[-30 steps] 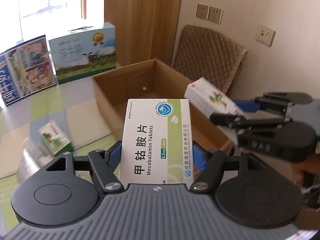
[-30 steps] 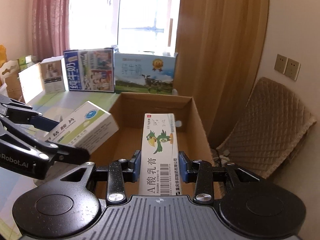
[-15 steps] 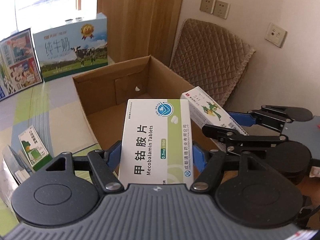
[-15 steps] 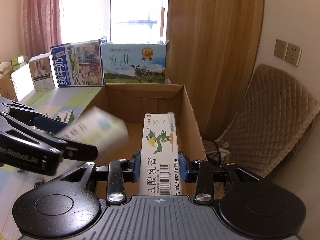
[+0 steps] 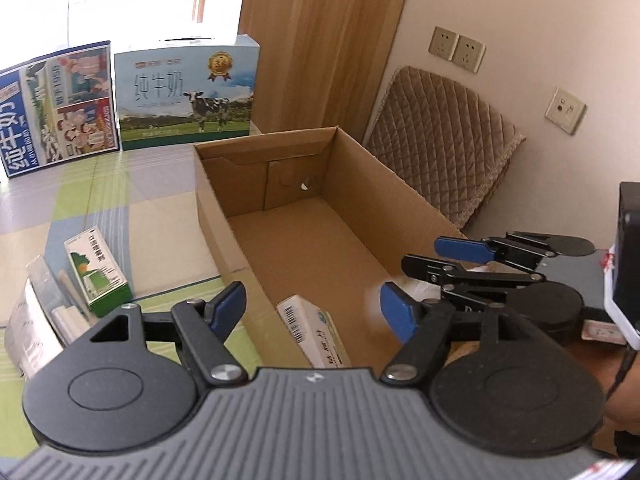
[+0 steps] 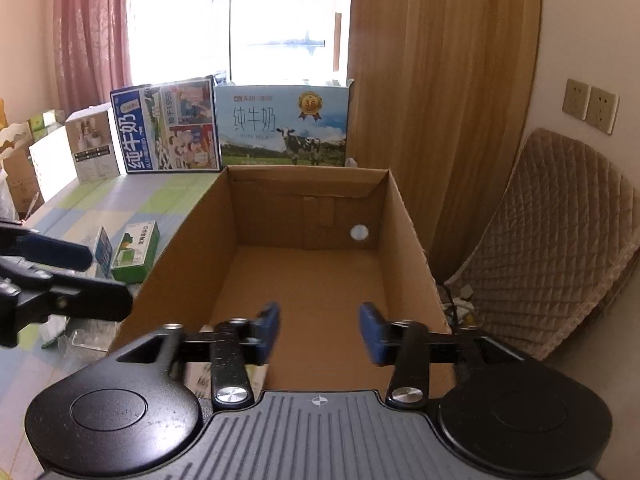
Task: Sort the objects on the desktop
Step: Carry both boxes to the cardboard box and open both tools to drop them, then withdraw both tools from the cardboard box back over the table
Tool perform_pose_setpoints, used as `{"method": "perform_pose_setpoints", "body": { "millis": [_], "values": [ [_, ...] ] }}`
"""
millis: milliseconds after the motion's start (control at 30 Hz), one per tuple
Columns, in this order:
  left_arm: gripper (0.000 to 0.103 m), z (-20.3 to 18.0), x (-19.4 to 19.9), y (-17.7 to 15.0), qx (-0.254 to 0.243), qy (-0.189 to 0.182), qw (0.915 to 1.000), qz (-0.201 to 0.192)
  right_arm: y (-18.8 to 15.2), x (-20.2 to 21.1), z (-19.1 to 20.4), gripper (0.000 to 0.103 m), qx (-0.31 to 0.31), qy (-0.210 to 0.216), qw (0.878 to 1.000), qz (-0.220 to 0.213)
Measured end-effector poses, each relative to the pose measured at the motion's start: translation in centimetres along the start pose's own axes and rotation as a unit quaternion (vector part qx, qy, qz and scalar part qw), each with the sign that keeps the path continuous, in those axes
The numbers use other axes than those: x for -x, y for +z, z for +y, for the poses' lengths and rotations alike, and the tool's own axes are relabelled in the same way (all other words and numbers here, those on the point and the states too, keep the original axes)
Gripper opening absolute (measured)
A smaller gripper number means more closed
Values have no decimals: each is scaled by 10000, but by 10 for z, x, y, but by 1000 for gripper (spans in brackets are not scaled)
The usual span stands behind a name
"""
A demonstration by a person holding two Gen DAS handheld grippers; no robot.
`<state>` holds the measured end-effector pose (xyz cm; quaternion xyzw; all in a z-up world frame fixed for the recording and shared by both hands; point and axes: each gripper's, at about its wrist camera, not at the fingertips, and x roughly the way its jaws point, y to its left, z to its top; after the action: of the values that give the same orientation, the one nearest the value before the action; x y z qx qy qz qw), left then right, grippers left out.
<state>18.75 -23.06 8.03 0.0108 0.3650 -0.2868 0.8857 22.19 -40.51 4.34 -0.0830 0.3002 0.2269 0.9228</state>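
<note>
An open cardboard box (image 5: 400, 196) stands on the table; it also shows in the right wrist view (image 6: 404, 216). My left gripper (image 5: 312, 308) is open and empty over the box's near end. A white and green medicine box (image 5: 316, 332) lies inside, just below it. My right gripper (image 6: 320, 324) is open and empty above the box's near end; it appears in the left wrist view (image 5: 424, 272) at the right. A small green medicine box (image 5: 100, 272) lies on the table left of the cardboard box, also in the right wrist view (image 6: 134, 250).
Two milk cartons (image 6: 224, 128) stand behind the cardboard box. Plastic packets (image 5: 44, 312) lie beside the green box. A quilted chair (image 6: 552, 240) is at the right by the wall. More boxes (image 6: 88, 148) stand at the far left.
Both grippers have opened and let go of their medicine boxes. The Mecobalamin box has dropped into the cardboard box. The ointment box is out of the right gripper.
</note>
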Motion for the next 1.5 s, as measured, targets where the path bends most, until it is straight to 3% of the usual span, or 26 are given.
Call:
{"method": "perform_pose_setpoints", "body": {
  "millis": [367, 533, 733, 1000, 1500],
  "values": [
    [79, 12, 34, -29, 142, 238, 9996, -29, -10, 24, 18, 62, -187, 128, 9997, 36],
    [82, 20, 51, -48, 227, 330, 9992, 6, -17, 46, 34, 70, -190, 185, 9996, -33],
    [85, 31, 77, -73, 389, 509, 9979, -22, -45, 79, 62, 79, -263, 258, 9993, -69],
    [85, 48, 99, -103, 659, 634, 9958, 86, -79, 97, 87, 81, -309, 419, 9984, 232],
    [85, 74, 126, -149, 790, 1125, 9902, 237, -101, 97, 122, 82, -10, 752, 9958, 526]
  ]
}}
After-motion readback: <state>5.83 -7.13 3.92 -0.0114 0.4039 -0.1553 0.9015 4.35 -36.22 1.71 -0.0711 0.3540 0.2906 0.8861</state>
